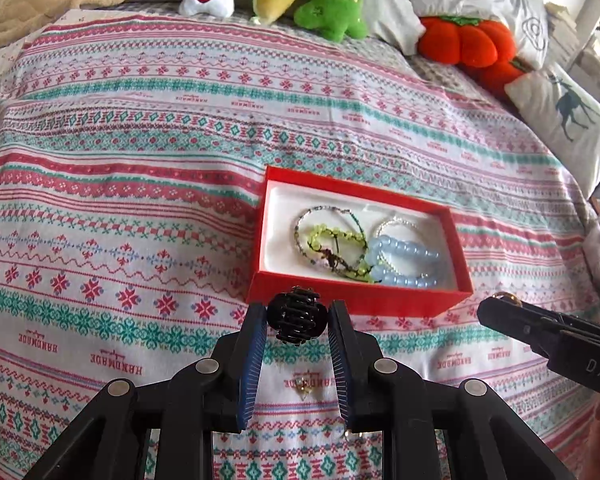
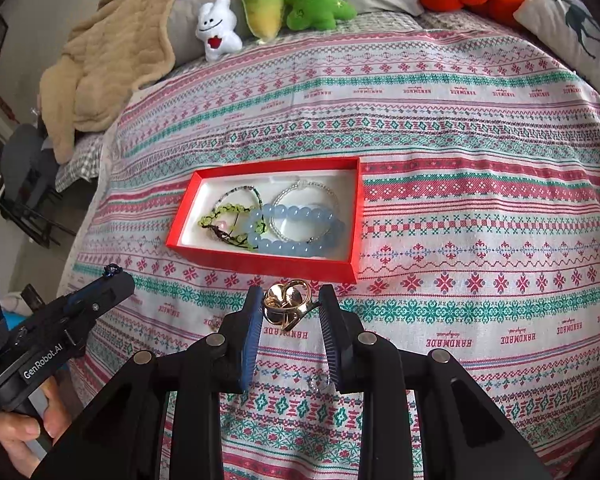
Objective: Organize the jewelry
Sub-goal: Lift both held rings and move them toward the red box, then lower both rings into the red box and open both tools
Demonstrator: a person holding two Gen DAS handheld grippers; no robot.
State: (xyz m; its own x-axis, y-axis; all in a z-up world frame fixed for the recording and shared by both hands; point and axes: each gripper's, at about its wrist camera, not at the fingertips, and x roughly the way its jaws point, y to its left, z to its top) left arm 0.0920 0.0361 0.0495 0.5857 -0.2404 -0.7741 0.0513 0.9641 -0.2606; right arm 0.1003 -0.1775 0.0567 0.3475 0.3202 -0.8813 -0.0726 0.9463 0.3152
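Observation:
A red box [image 1: 356, 300] with a white lining lies on the patterned bedspread and holds several beaded bracelets [image 1: 404, 258]. It also shows in the right wrist view [image 2: 268, 266] with the bracelets [image 2: 300, 226]. My left gripper [image 1: 298, 316] is shut on a black claw hair clip [image 1: 297, 315], just before the box's near wall. My right gripper [image 2: 288, 306] is shut on a gold hair clip [image 2: 286, 304], just short of the box's near edge. The right gripper [image 1: 500, 308] shows at the right of the left view, and the left gripper [image 2: 114, 276] at the left of the right view.
A small jewel piece [image 1: 302, 387] and a small ring [image 2: 318, 382] lie on the bedspread [image 1: 140, 200] under the grippers. Plush toys [image 1: 328, 0], an orange pumpkin cushion [image 1: 466, 42] and pillows [image 1: 560, 112] line the far side. A beige blanket [image 2: 108, 64] lies far left.

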